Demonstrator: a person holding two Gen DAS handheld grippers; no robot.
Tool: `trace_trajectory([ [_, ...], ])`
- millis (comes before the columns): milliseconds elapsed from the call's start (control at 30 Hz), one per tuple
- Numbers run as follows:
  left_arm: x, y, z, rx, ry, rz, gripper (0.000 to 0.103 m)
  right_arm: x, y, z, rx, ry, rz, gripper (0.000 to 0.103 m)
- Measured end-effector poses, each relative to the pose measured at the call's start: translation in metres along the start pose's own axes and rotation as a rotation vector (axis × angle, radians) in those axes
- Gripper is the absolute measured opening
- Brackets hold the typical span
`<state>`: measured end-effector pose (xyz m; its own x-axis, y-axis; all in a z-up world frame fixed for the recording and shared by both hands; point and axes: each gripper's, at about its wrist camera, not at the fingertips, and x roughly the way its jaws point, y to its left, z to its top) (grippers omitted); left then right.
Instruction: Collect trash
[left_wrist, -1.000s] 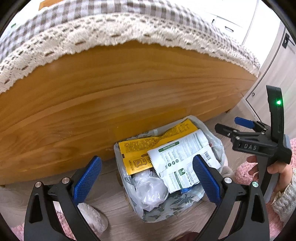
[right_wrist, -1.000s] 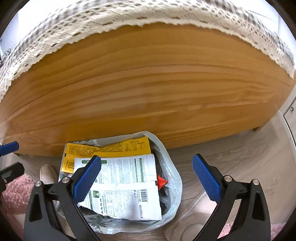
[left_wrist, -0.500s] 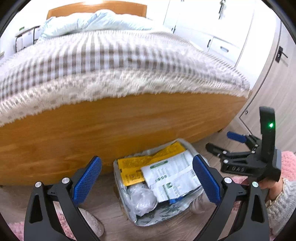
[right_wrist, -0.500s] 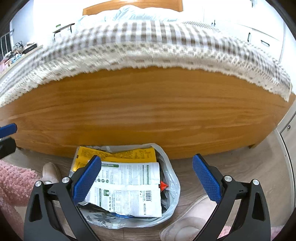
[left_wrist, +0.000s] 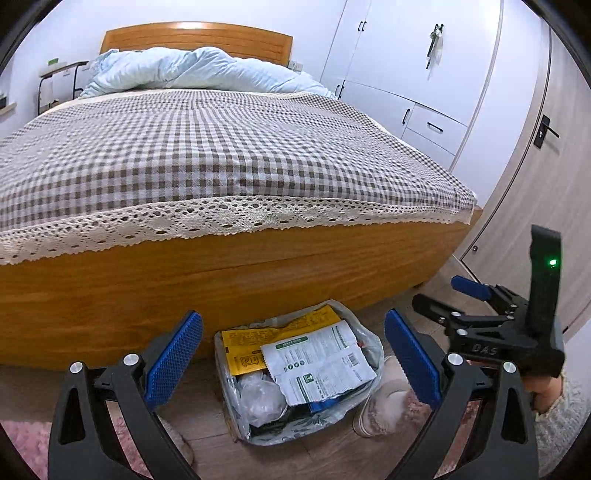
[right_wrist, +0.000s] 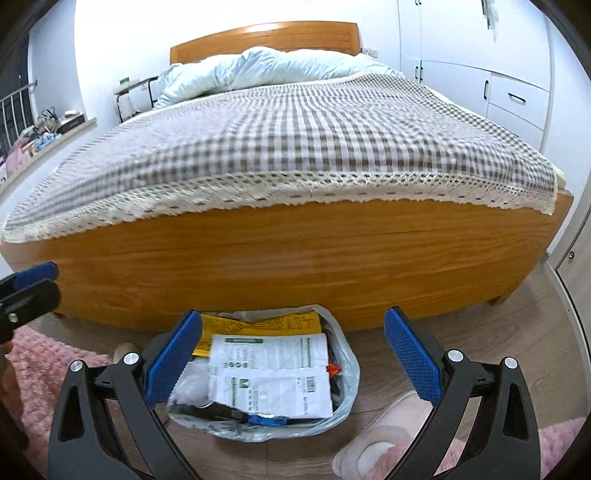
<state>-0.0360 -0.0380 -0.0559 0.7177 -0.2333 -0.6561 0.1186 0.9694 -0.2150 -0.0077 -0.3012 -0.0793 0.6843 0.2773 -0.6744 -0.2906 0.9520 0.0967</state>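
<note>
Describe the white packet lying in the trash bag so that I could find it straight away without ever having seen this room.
Start at the wooden bed with the checked cover; on the floor against its footboard stands a clear plastic trash bag. Lying on top of it is the white packet, creased, with green print and a barcode. The yellow wrapper beneath it is the only other large flat piece, so colour settles it.

Only "DAS" reads — embossed on the right gripper (left_wrist: 480, 325) body.

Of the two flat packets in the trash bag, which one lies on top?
The white packet with green print and a barcode; it overlaps the yellow packet, which sits beneath it, nearer the bed frame.
</note>
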Motion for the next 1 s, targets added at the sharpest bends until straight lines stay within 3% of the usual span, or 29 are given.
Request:
trace_trajectory([
  [167, -0.017, -0.003, -0.004, -0.002, -0.006, 0.022, 0.096, -0.022, 0.005, -0.003, -0.005, -0.004, 0.017, 0.095],
  [367, -0.038, -0.010, -0.010, 0.014, -0.032, 0.133, 0.096, -0.048, 0.012, -0.012, -0.004, 0.006, 0.018, 0.095],
  [633, -0.064, -0.022, -0.025, 0.030, -0.049, 0.111, 0.096, -0.072, 0.018, -0.027, 0.024, 0.049, -0.004, 0.095],
  [1000, -0.067, -0.030, -0.051, 0.021, 0.012, 0.136, 0.096, -0.091, 0.021, -0.051, 0.073, 0.096, -0.036, 0.095],
])
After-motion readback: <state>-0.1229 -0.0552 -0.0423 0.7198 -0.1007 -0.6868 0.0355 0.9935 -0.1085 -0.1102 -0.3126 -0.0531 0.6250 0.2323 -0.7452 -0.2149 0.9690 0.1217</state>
